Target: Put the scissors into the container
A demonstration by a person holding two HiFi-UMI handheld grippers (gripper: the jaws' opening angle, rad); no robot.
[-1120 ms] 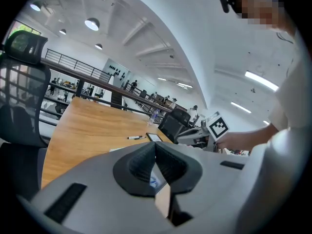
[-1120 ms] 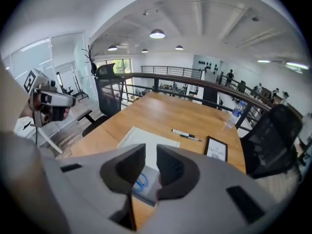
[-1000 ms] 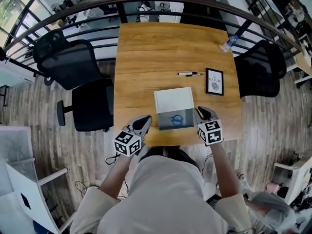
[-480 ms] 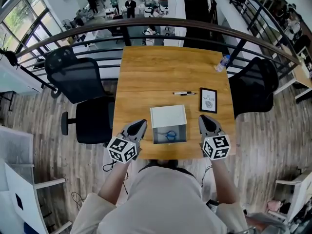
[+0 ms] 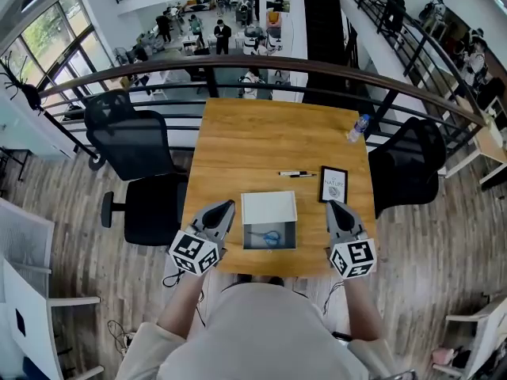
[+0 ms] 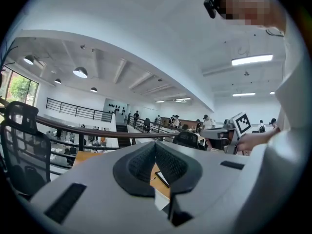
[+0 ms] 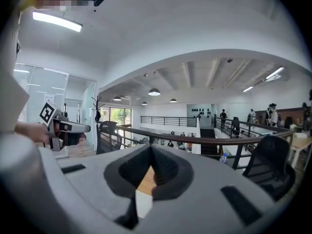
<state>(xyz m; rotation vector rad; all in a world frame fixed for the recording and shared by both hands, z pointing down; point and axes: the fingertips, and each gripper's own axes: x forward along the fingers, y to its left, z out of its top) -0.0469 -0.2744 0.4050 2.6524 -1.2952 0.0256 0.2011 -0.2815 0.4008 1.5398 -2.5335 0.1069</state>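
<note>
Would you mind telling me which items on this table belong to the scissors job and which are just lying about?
Part of the job:
- scissors, already lying inside
- container

Just lying about:
- pen
- framed card
- water bottle at the far table corner

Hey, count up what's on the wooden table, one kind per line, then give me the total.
container: 1
scissors, inside the container: 1
pen: 1
framed picture: 1
water bottle: 1
Total: 5
</note>
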